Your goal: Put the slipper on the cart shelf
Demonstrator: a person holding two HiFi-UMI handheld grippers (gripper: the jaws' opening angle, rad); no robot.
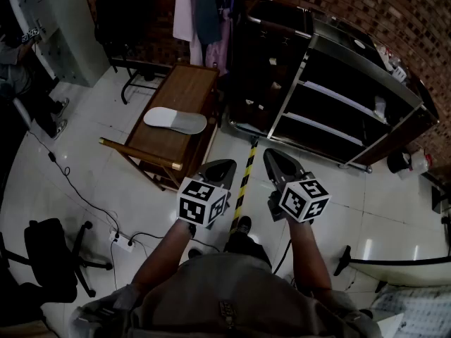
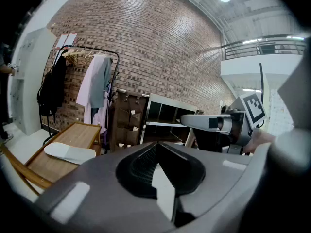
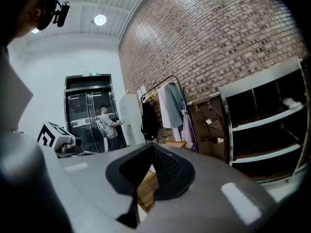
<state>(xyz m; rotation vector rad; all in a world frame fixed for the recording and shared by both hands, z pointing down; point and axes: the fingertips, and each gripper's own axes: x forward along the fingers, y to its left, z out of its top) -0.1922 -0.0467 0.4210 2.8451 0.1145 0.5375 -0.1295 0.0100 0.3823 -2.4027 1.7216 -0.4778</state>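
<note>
A white and grey slipper (image 1: 175, 120) lies flat on the top of a wooden cart (image 1: 190, 83), ahead and to the left of me. The left gripper view shows the same slipper (image 2: 69, 152) low at the left, on the cart (image 2: 75, 131). My left gripper (image 1: 220, 167) hovers over the floor just right of the cart's near corner, jaws together and empty. My right gripper (image 1: 277, 158) hangs beside it, also shut on nothing. From their own cameras, the left gripper (image 2: 158, 144) and right gripper (image 3: 154, 147) show closed jaws.
A dark metal shelf unit (image 1: 338, 97) stands at the right against the brick wall. A clothes rack (image 1: 204, 13) is behind the cart. Yellow-black tape (image 1: 244, 178) runs along the floor between the grippers. An office chair (image 1: 53, 259) and power strip (image 1: 125, 241) lie at the left. A person (image 3: 108, 127) stands by glass doors.
</note>
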